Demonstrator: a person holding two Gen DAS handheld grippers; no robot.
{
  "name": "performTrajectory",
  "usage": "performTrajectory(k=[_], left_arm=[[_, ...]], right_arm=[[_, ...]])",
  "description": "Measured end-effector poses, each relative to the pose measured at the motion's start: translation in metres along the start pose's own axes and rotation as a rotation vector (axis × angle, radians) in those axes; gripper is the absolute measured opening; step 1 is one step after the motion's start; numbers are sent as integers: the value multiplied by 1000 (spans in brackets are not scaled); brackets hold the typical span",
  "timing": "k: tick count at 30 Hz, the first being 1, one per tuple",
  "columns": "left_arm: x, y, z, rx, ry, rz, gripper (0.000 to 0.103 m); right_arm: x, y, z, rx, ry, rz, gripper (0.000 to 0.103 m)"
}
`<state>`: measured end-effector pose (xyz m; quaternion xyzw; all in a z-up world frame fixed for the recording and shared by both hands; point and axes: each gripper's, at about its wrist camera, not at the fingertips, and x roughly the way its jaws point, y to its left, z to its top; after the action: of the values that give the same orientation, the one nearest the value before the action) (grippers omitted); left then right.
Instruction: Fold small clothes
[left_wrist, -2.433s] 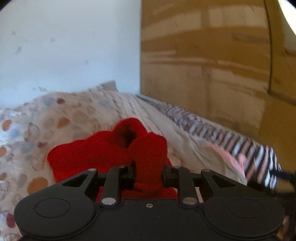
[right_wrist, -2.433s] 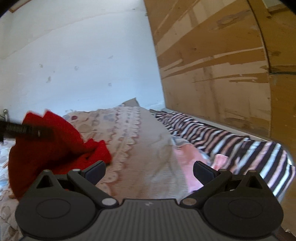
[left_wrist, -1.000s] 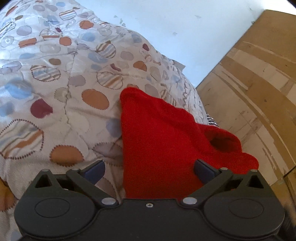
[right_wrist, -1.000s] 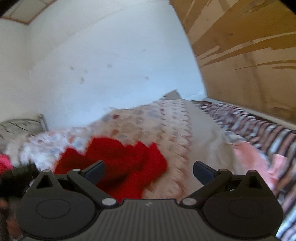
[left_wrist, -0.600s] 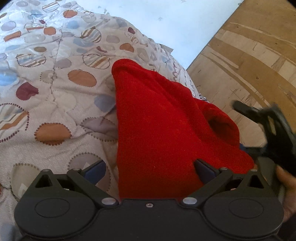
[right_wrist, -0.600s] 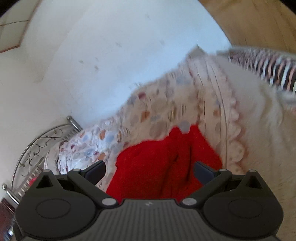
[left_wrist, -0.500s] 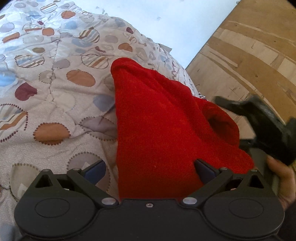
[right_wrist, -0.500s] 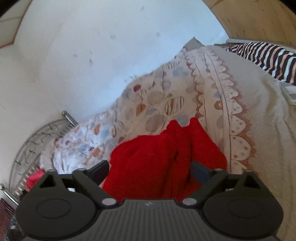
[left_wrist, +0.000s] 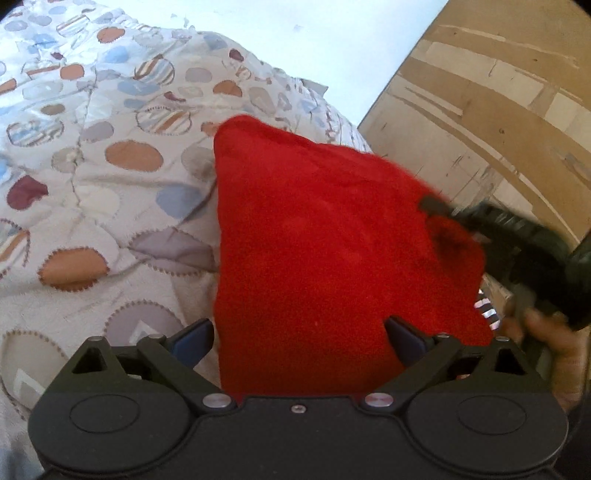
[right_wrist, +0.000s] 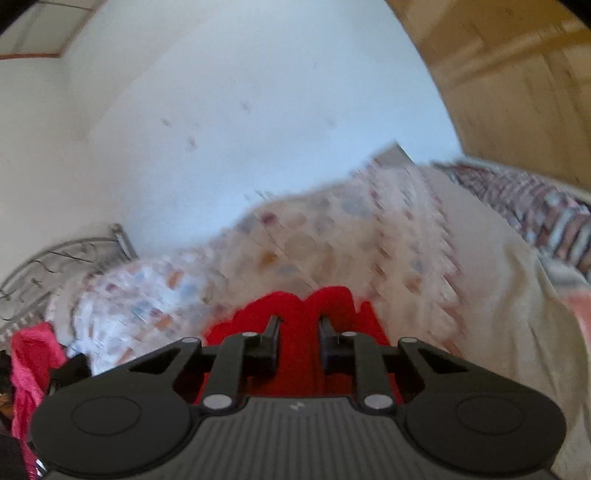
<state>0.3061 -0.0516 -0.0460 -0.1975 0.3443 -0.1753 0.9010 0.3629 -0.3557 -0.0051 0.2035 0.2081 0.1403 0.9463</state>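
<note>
We've got the right gripper (right_wrist: 297, 338) clamped on a bunched edge of the red garment (left_wrist: 325, 251), which lies on the patterned quilt (left_wrist: 92, 155); left gripper (left_wrist: 297, 334) spread wide over its near end, holding nothing. Best carry that edge across slowly, keeping layers aligned. Wooden panel (left_wrist: 498, 122) to the right, white wall (right_wrist: 258, 110) behind, pink cloth (right_wrist: 31, 354) at far left.

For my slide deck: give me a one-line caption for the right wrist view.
Right hand-held gripper shut on the red garment over the patterned quilt.
</note>
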Motion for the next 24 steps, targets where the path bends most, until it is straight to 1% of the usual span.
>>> performTrajectory(k=[2,4,9,12,14,15,16,17,18,20,21,23,24], left_arm=[[3,1,-2,-14,11,-6,99],[4,1,-3,-18,15,-6,99],[5,0,-3,-17,18,0,99],[3,0,-3,-20,17,4,99],[3,1,-2,-20,17,7,99],[2,0,-2,-20,16,9,99],[2,0,-2,-21,15,10,99],[2,0,-2,-21,15,11,99],[2,0,-2,-22,15,11,99],[1,-1,-2,-26,12,14,99],[0,-1,-2,-27,9,16,99],[-1,-1,-2,-30,5,18,99],[-2,-1,-2,-33,4,18,99]], right_arm=[[7,-12,-10,28,33,-14,23],[6,-17,-14,50,30,-2,23],[5,-13,-15,15,29,-19,25],[4,-11,-12,23,33,-26,36],[-1,-12,-8,61,25,-10,45],[-4,-12,-6,77,18,3,46],[-8,-11,-4,79,11,7,49],[-10,-10,-3,71,4,1,54],[-13,-7,-2,57,-2,-14,58],[-16,-3,-3,32,-6,-24,69],[-18,-1,-4,23,-6,-27,72],[-23,2,-8,5,-9,-42,84],[-27,2,-11,-2,-15,-54,87]])
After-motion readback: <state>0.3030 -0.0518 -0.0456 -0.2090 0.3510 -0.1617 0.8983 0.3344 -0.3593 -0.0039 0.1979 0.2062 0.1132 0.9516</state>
